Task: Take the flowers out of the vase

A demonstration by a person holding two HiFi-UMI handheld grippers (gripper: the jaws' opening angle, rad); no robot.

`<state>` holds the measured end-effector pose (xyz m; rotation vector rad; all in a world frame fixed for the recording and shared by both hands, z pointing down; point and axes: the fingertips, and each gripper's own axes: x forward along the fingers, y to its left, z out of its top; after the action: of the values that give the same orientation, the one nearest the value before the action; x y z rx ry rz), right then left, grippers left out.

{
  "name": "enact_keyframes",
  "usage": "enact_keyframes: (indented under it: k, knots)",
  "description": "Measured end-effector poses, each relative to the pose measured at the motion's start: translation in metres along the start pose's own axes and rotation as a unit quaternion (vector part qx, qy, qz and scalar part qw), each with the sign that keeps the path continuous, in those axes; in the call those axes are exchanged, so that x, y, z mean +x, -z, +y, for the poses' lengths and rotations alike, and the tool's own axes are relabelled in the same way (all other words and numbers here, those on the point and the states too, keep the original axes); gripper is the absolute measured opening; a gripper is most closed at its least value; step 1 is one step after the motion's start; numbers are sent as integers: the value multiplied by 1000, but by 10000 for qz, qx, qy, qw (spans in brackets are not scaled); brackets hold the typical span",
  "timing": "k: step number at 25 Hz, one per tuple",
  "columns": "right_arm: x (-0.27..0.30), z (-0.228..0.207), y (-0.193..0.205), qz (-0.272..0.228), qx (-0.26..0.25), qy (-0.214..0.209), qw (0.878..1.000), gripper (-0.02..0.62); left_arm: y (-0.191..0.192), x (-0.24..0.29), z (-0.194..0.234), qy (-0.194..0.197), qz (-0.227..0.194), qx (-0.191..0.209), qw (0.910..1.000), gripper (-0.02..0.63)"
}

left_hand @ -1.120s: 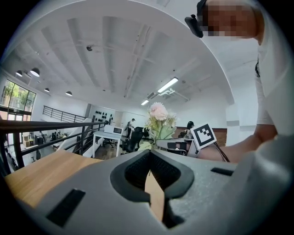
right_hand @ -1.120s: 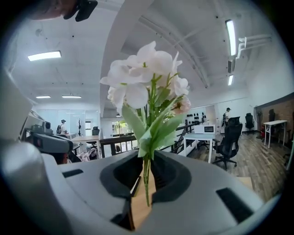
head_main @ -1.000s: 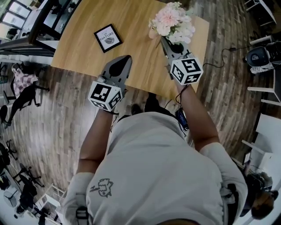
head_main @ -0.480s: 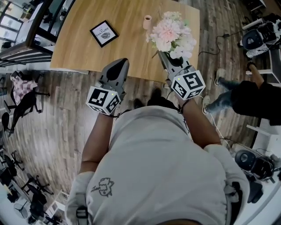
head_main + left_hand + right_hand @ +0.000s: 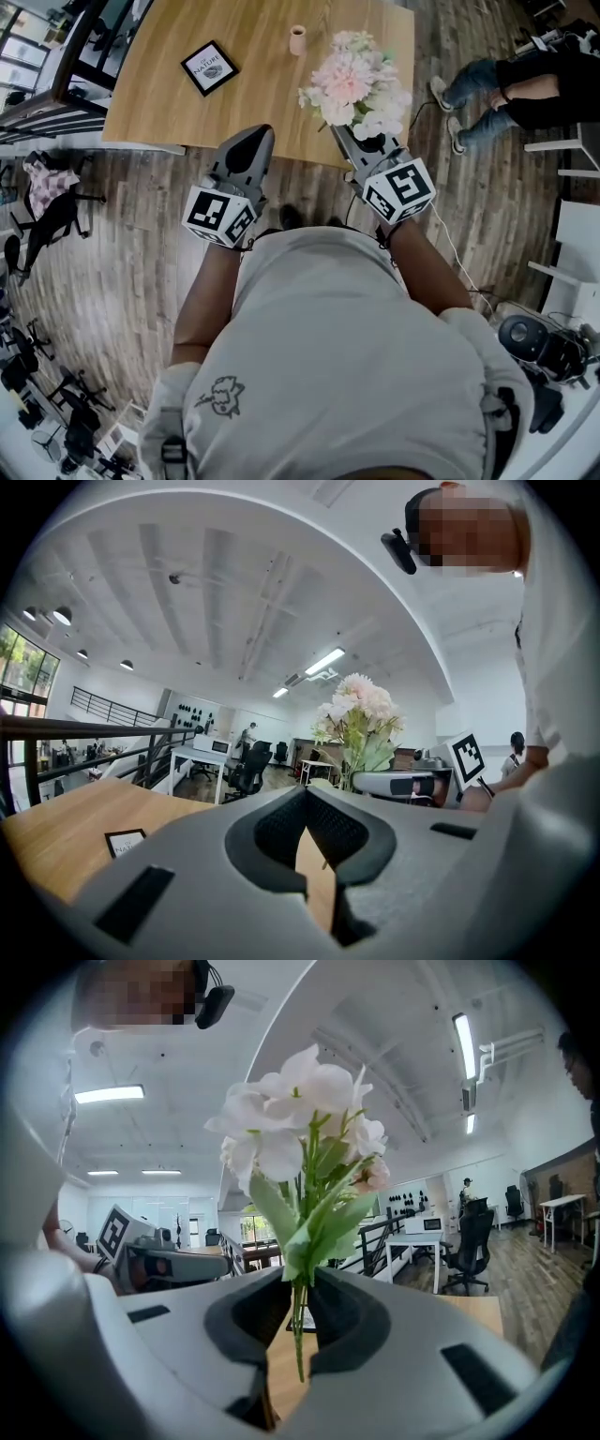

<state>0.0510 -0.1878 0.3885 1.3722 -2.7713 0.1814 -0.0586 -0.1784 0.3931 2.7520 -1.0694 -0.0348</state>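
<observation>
Head view, flowers (image 5: 356,82): the pink and white bunch is riding clear of the vase, over the table's near edge, at about 1 o'clock in the frame.
Head view, vase (image 5: 297,39): it is standing upright on the table (image 5: 187,112) with no stems in it, well apart from the bunch and at roughly 11 o'clock from it.
Head view, right gripper (image 5: 345,138): it is reaching in under the blooms from 5 o'clock and carrying them.
Head view, left gripper (image 5: 253,141): it is hanging at 9 o'clock from the right one, touching nothing.
Head view, framed card (image 5: 208,67): it is lying flat at 10 o'clock, well apart from both grippers.
Left gripper view, claw: the pads are meeting at their tips with nothing between them; only bare wood is showing through the gap lower down.
Left gripper view, flowers (image 5: 361,714): they are standing up at 1 o'clock, above the right gripper's body.
Right gripper view, claw: the jaws are pinching narrowly on the green stems (image 5: 298,1321), with cut ends dangling toward 6 o'clock and leaves and blooms fanning toward 12.
Step in hand: the lift-out looks done, and the bunch is seemingly being carried away from the vase.
Next move: it is probably calling for a bare patch of table, a gentle lowering until the stems rest, then a release. The thin stems may swivel in so narrow a pinch.
</observation>
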Motion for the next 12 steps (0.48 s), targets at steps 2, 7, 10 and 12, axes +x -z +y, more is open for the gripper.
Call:
enact_keyframes:
  k: [2,7,10,12]
  knots:
    - [-11,-2,2,14,13,-79,10000,57,4,1,-11,-65,24,-13,10000,3]
    - [-60,-11,7,35,42,-295,9996,57,14,1,-64,-252,58,-41,9997,3]
    - [-88,-12,13,26,90,-403,9991,57,22,-5,-94,-317,88,-32,9995,3]
    - [-102,-11,17,38,110,-479,9988,57,27,-11,-109,-385,115,-36,9992,3]
